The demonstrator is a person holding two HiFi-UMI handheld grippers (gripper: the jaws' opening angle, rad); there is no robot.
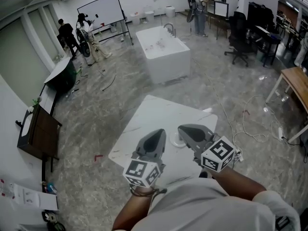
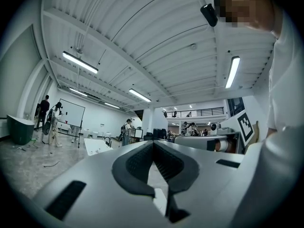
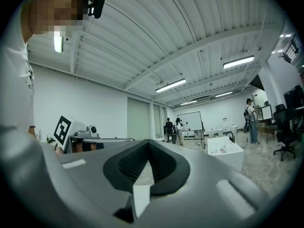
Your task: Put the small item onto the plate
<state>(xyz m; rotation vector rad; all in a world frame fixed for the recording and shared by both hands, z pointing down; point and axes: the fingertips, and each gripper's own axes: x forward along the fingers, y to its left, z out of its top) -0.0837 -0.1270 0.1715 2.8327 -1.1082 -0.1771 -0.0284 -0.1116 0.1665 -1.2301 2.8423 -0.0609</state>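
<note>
Beneath the left tool [image 1: 157, 137] and right tool [image 1: 186, 130], white worktop [image 1: 156, 110]; both tools clenched, nothing held.

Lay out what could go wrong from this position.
1. The left gripper and right gripper are both shut and empty; going down like this would push a thing rather than take it.
2. What looks like the plate lies partly hidden behind the right gripper; a careless drop could knock it along the table.
3. No small item shows in any view; it may lie under the grippers, and both gripper views face the room, not the table.
</note>
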